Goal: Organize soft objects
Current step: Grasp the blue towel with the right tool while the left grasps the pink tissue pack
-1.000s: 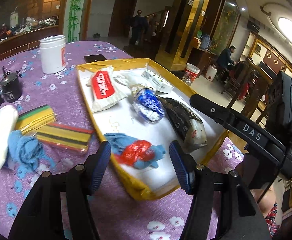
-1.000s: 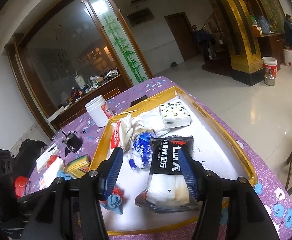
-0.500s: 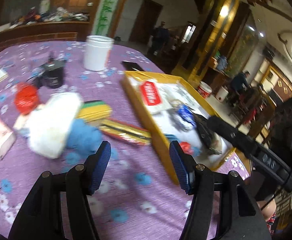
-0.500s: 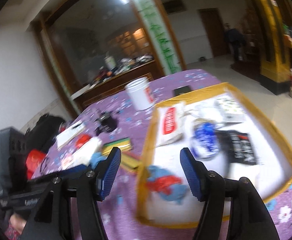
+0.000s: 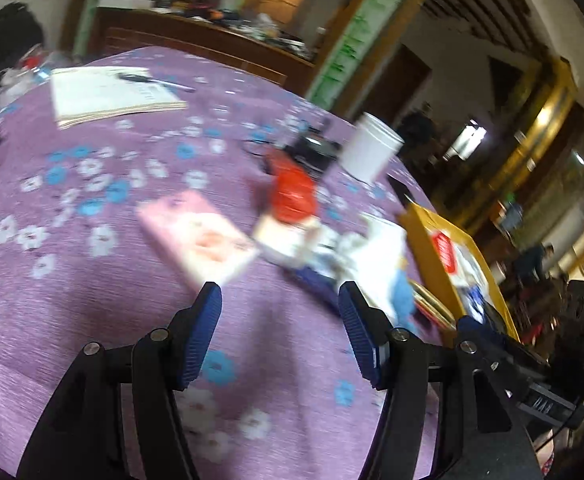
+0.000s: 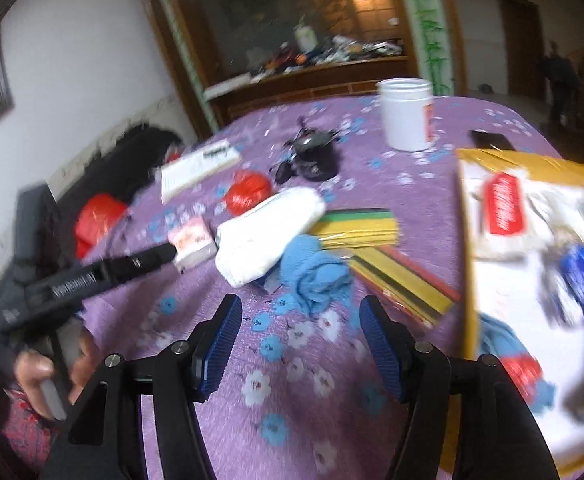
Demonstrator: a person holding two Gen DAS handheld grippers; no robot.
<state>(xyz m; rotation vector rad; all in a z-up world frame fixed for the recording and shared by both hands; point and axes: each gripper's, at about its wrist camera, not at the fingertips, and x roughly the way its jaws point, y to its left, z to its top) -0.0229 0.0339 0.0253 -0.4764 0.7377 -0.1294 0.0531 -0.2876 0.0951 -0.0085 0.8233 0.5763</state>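
I have both grippers over the purple cloth (image 6: 331, 420), and neither holds anything. The right gripper (image 6: 301, 340) is spread wide, its jaws framing bare cloth just near of the blue rag (image 6: 315, 276). The left gripper (image 5: 280, 332) is spread as well, hanging over the near left of the table, with the pink pack (image 5: 200, 240) just beyond its tips.

The soft things I still have to sort lie in a loose cluster left of the yellow tray (image 6: 465, 240). The blue rag is bunched against the white roll (image 6: 270, 232). A red bag (image 6: 250, 192) sits just behind the roll, and the pink pack lies to the roll's left. The striped sheets (image 6: 371, 228) lie flat between the rag and the tray wall.

The tray already holds a red-labelled pack (image 6: 503, 208), a blue bundle (image 6: 579, 280) and another rag with red on it (image 6: 507, 352), so I judge it to be the collecting place. I keep the jaws wide because the rag is bulky and limp. It looks like my nearest pick for the right side.
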